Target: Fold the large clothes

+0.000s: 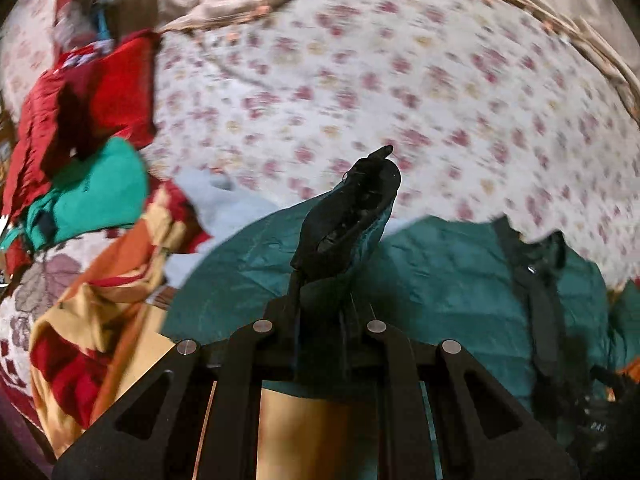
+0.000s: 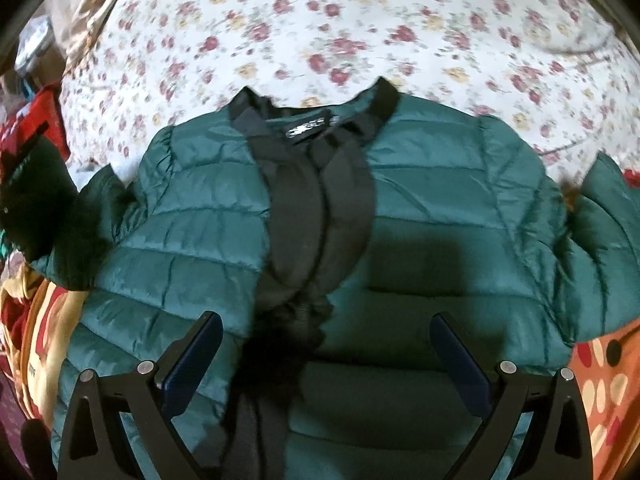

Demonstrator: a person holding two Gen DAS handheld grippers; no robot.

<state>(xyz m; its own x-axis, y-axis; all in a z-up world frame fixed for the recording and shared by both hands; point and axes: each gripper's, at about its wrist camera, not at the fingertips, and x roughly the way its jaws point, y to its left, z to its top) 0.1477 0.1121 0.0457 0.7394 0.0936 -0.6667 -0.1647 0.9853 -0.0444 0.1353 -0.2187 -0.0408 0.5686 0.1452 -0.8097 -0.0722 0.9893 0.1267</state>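
Floral-printed bedding (image 2: pixel 360 20) forms the surface on which everything is laid, and it is seen in both wrist views. Nearest the right wrist camera, the right gripper (image 2: pixel 326 356) is held with its jaws spread wide and nothing between them, poised over the lower front of a quilted green jacket (image 2: pixel 440 184). The jacket is spread front-up across the bedding, its black collar (image 2: pixel 384 98) pointing away from the camera and a black zipper placket (image 2: pixel 316 208) running down its middle. One sleeve is seen trailing off to each side. In the left wrist view, the left gripper (image 1: pixel 320 312) is drawn tight on a black-cuffed sleeve end (image 1: pixel 348 216) of the jacket, which is bunched between the fingers and sticks up beyond them; the green body of the jacket lies just below and to the right. Beyond the sleeve, a heap of other clothes is piled at the left: an orange and yellow patterned cloth (image 1: pixel 100 312), a bright green garment (image 1: pixel 100 196), and, farthest, a red garment (image 1: pixel 116 88). Motion blur softens the far bedding.
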